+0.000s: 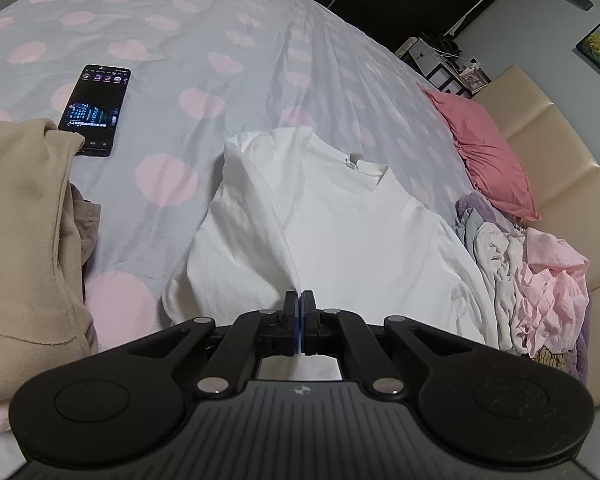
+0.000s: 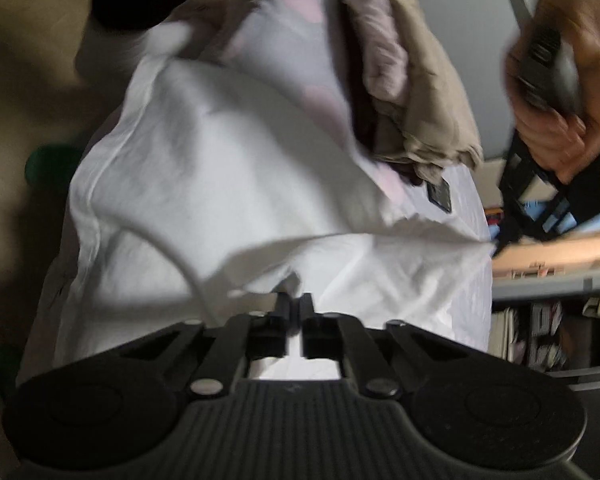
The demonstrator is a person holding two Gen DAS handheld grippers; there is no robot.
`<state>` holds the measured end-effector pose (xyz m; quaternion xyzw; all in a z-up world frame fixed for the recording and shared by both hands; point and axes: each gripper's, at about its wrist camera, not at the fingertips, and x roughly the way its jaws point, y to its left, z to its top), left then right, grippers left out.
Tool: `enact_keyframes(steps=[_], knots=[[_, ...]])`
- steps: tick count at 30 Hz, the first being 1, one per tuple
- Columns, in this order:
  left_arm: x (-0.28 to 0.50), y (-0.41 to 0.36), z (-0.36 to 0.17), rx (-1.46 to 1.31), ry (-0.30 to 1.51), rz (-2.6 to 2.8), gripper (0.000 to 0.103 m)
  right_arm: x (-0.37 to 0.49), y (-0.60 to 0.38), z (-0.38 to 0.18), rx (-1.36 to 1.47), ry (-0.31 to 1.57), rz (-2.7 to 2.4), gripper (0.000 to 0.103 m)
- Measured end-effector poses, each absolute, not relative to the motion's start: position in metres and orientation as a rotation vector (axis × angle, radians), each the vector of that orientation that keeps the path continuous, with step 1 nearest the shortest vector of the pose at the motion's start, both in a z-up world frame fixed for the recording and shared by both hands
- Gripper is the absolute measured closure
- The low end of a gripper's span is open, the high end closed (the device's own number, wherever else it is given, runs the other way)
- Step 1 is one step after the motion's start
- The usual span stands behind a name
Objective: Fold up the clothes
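Your left gripper [image 1: 299, 300] pinches the white shirt's [image 1: 340, 232] hem; the right gripper [image 2: 296, 304] looks clamped on it too, though blurred. The shirt lies on the bed [image 1: 172, 60]. Keep the hem taut and level.

A white t-shirt [image 1: 332, 220] lay spread on the bed [image 1: 204, 64], collar toward the pink pillow [image 1: 488, 160], one side folded over its middle, hem edge lifted, wrinkled, beside the beige folded clothes [image 1: 24, 240].
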<state>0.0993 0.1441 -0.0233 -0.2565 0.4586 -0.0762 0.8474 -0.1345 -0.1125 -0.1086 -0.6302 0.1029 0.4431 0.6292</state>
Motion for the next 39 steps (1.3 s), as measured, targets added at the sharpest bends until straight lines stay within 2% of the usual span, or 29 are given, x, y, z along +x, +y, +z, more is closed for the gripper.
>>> enact_keyframes(steps=[5,10,13,16,20,23,26,27,28,30,32,34,39], knots=[[0.097,0.137,-0.011,-0.449,0.913,-0.153,0.103,-0.115,-0.123,-0.051,-1.154,0.349,0.966,0.099],[0.094,0.115,0.012,-0.379,0.82,-0.239,0.103,-0.103,-0.175,0.04,-0.738,0.414,0.942,0.099],[0.091,0.094,0.02,-0.3,0.791,-0.32,0.103,-0.096,-0.221,0.07,-0.571,0.471,0.87,0.099],[0.086,0.071,0.013,-0.177,0.827,-0.339,0.097,-0.076,-0.263,0.051,-0.481,0.67,0.783,0.099],[0.085,0.081,-0.005,-0.163,0.905,-0.223,0.095,-0.068,-0.281,-0.026,-0.584,0.925,0.734,0.099],[0.079,0.099,-0.021,-0.179,0.963,-0.155,0.089,-0.068,-0.285,-0.079,-0.657,1.084,0.72,0.099],[0.073,0.107,-0.034,-0.149,0.992,-0.134,0.078,-0.069,-0.284,-0.097,-0.739,1.191,0.731,0.086],[0.072,0.109,-0.038,-0.139,0.997,-0.129,0.074,-0.069,-0.284,-0.096,-0.769,1.2,0.741,0.076],[0.071,0.11,-0.042,-0.157,0.992,-0.123,0.069,-0.064,-0.286,-0.085,-0.745,1.173,0.724,0.07],[0.071,0.115,-0.054,-0.255,0.985,-0.103,0.062,-0.054,-0.288,-0.065,-0.696,1.119,0.692,0.069],[0.069,0.119,-0.066,-0.351,0.978,-0.083,0.062,-0.038,-0.277,-0.055,-0.636,1.076,0.7,0.064],[0.064,0.123,-0.088,-0.419,0.973,-0.056,0.063,-0.023,-0.267,-0.046,-0.576,1.032,0.706,0.051],[0.044,0.134,-0.121,-0.57,0.893,-0.048,0.064,0.015,-0.242,-0.023,-0.427,0.92,0.72,0.049]])
